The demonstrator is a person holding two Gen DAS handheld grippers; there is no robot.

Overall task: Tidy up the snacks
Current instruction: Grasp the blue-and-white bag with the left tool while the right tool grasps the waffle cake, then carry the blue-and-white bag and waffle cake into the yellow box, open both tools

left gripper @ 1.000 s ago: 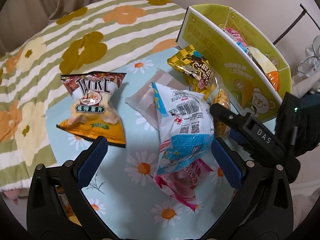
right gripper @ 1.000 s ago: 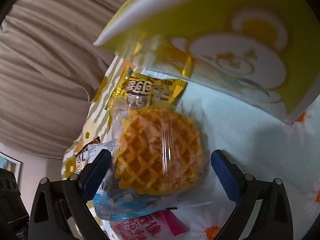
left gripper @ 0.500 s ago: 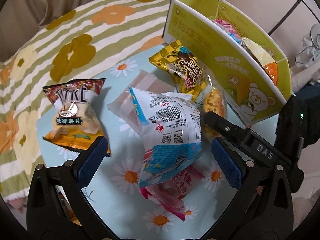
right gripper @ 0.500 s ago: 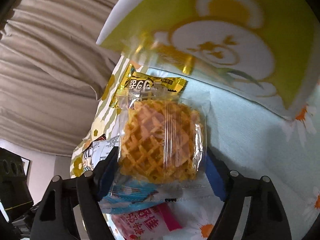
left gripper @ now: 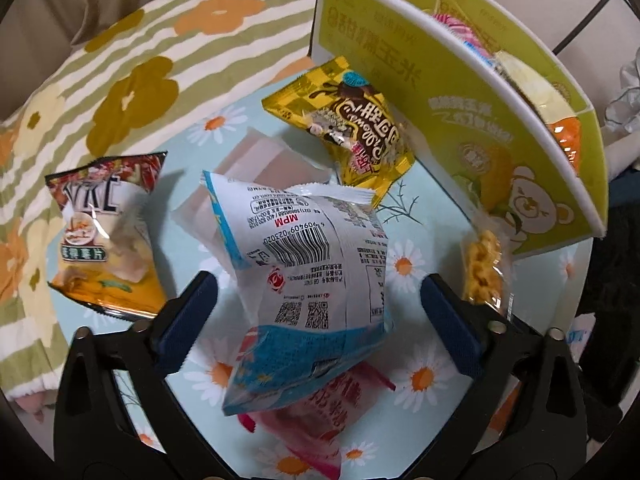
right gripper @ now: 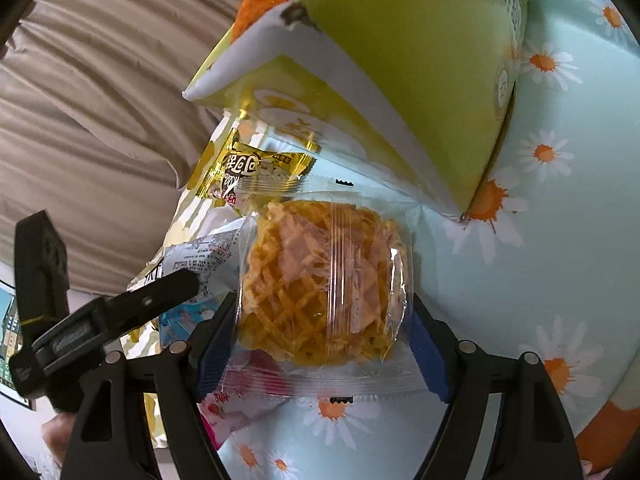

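The right gripper (right gripper: 322, 346) has its blue pads closed against both sides of the waffle packet (right gripper: 326, 284), a lattice biscuit sealed in clear film; the packet is off the daisy-print cloth (right gripper: 560, 272) and sits just below the near corner of the yellow-green box (right gripper: 400, 60), which fills the right wrist view from 11 to 2 o'clock. In the left wrist view the same packet appears at 3 o'clock, just beside the bear-printed box wall. The step in hand is judged to be the transfer of this packet into the box. Procedure: raise the packet until its lower seam clears the white box rim, carry it over the opening, then part the pads only once it is above the contents already inside. Keep clamping force low; the film is slippery and the biscuit looks brittle, so it may crack under pressure. Avoid striking the corner, since a light carton is likely to slide. The left gripper (left gripper: 318, 316) has its jaws spread wide, one on each side of the white-and-blue bag (left gripper: 308, 264) at centre, gripping nothing. Hold it clear of the right gripper's path. Remaining loose items: the yellow packet (left gripper: 344, 120) at 12 o'clock, the chip bag (left gripper: 106, 232) at 9 o'clock, the pink packet (left gripper: 320, 412) at 6 o'clock.
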